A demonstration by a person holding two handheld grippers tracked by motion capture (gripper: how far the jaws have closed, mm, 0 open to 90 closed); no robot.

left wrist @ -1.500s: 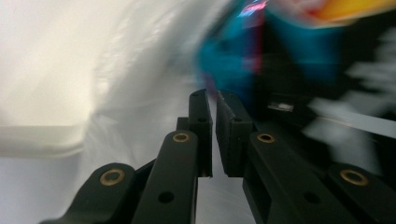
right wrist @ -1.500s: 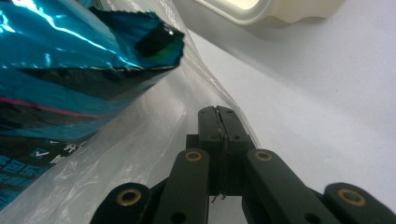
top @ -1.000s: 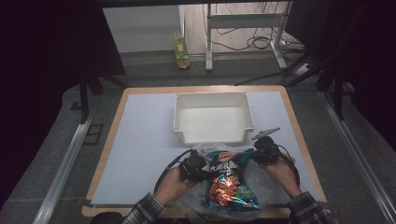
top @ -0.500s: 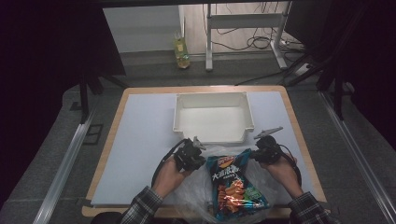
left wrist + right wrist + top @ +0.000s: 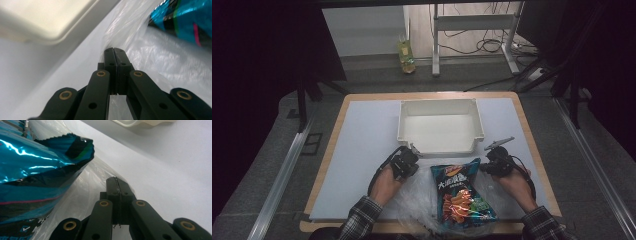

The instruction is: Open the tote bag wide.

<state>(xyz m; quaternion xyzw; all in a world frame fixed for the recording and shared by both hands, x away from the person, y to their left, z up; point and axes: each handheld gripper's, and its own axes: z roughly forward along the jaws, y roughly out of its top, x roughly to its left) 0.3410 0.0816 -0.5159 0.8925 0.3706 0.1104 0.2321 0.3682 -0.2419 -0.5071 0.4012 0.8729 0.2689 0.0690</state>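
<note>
Stands well beyond the worktop on the floor: a yellowish bottle, beside the legs of a white frame with cables. Sits at the far middle of the worktop: a white tray, open-topped, nothing inside but its bare floor. Lies just in front of the tray's near wall, between the two hands: a blue chip packet, flat, crimped top end toward the tray, bottom end toward the near edge. Spreads under and around the packet: a clear bag, crumpled, reaching out to the left and down to the worktop's near edge; cannot tell whether the packet is inside the film or merely on it. Pinches the film at the packet's left, close to the tray's near left corner: the left tool, jaws fully together, a wisp of plastic caught between them, film running on past the tips toward the packet. Grips the film likewise at the packet's right, near its top corner: the right tool, jaws pressed shut, low over the worktop, the packet's crimped corner rising just to the side. Blocks nothing between packet and tray except the tray's own near wall. Comes in from the bottom edge on each side: a checked sleeve behind each hand.
</note>
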